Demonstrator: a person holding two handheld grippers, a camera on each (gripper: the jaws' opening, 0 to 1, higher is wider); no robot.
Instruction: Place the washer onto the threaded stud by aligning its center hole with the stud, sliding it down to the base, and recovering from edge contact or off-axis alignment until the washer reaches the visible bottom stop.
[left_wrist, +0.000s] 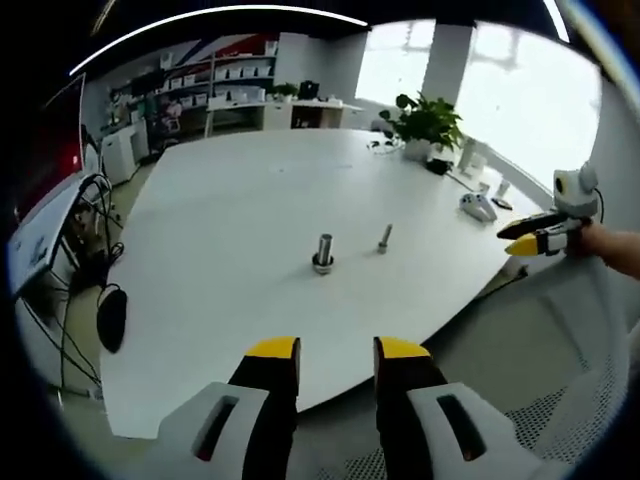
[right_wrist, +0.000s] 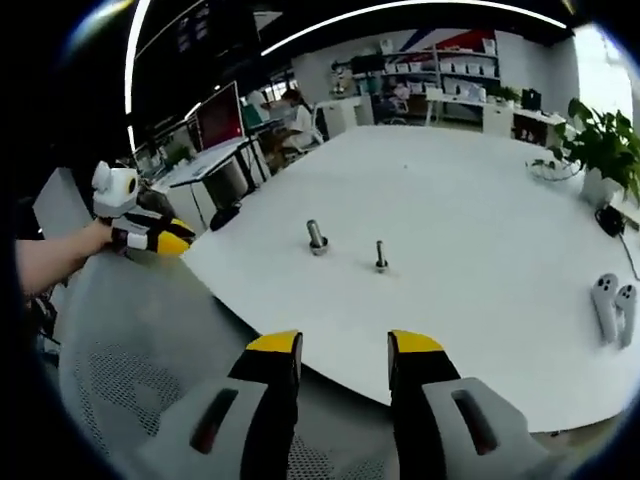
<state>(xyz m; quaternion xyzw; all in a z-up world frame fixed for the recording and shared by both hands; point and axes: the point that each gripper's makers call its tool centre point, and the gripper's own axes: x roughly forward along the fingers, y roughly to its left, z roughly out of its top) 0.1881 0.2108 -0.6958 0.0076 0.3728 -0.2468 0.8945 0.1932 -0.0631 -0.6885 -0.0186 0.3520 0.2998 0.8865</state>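
I am holding my right gripper off the white table, jaws gaping, facing two threaded studs standing near each other.

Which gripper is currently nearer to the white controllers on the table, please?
Right. The right gripper hangs off the table edge beside the white controllers; the left gripper is off the far edge.

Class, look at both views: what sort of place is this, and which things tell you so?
Probably an open office or lab: a large white meeting table, shelving with boxes along the far wall, and a desk with a monitor.
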